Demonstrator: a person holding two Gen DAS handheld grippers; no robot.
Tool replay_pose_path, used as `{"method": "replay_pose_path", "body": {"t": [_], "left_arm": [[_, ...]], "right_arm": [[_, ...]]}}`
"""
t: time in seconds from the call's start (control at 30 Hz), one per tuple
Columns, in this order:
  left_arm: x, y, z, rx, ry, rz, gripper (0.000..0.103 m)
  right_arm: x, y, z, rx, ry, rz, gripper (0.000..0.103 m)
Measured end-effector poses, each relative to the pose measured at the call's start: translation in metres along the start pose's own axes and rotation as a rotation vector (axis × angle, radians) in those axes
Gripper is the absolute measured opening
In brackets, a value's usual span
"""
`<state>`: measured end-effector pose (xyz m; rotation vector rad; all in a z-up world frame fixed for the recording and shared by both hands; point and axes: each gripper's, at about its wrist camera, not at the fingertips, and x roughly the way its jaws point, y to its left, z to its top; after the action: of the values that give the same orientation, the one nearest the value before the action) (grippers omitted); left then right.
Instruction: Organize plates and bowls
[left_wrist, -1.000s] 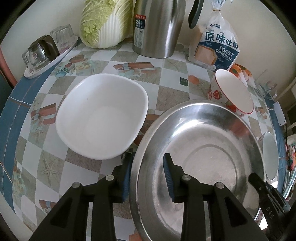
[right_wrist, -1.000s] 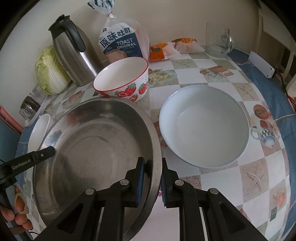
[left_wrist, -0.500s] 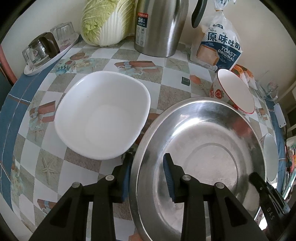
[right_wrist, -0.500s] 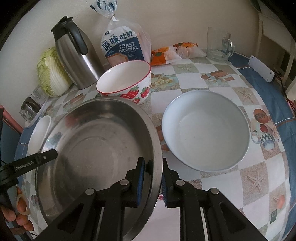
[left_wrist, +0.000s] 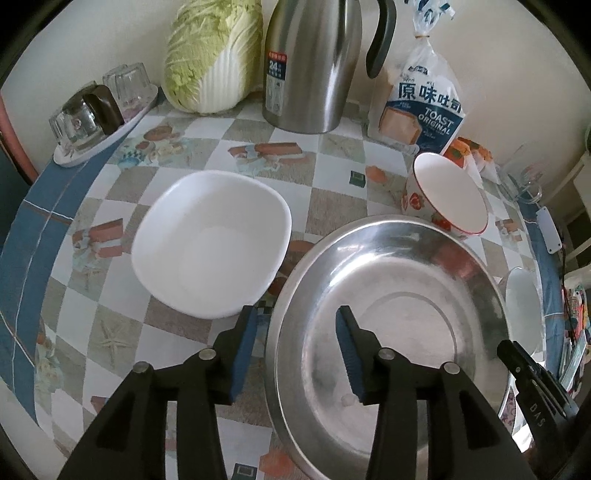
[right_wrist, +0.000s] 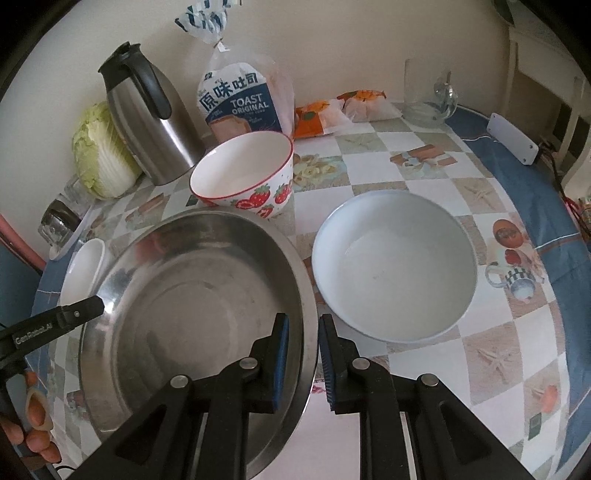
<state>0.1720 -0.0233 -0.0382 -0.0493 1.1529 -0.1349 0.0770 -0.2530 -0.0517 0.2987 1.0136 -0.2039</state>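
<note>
The steel basin (left_wrist: 388, 325) sits on the checked worktop (left_wrist: 332, 155), its near edge cut off by the bottom of both views. In the left view the round white bowl (left_wrist: 522, 306) shows only as a sliver behind the basin's far rim; in the right view the squarish white bowl (right_wrist: 83, 271) is likewise half hidden behind the basin. The glasses (left_wrist: 79, 118) on the small tray are too blurred to count.

The left claw (left_wrist: 295, 350) straddles the basin's rim, one pad outside and one inside; its jaws are opening, the pads standing clear of the metal on both sides. The right claw (right_wrist: 301, 360) is clamped on the opposite rim, its blue pads pressed against the thin wall with only that metal between them.

The strawberry bowl (right_wrist: 245, 171) stands just behind the basin, touching or nearly so; I cannot tell which. The kettle (right_wrist: 147, 125), cabbage (right_wrist: 99, 155) and toast bag (right_wrist: 240, 99) line the wall.
</note>
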Motion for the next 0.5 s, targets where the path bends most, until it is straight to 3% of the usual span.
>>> {"method": "replay_pose_path", "body": {"t": [0.07,0.13,0.2,0.27,0.5], "left_arm": [[-0.003,-0.001,0.0,0.003,-0.005,0.006,0.059],[-0.006,-0.002,-0.001,0.012,-0.007,0.018,0.061],[-0.008,-0.003,-0.001,0.018,-0.005,0.033,0.068],[-0.009,-0.004,-0.002,0.027,-0.004,0.045,0.08],[-0.012,-0.005,-0.006,0.028,-0.02,0.066,0.086]], "right_arm": [[-0.005,0.002,0.001,-0.005,-0.003,-0.009,0.019],[-0.008,0.004,0.0,-0.011,-0.001,-0.01,0.026],[-0.011,0.006,0.001,-0.017,0.001,-0.008,0.043],[-0.014,0.008,0.001,-0.028,-0.002,-0.015,0.049],[-0.021,0.013,0.001,-0.047,-0.003,-0.036,0.069]]}}
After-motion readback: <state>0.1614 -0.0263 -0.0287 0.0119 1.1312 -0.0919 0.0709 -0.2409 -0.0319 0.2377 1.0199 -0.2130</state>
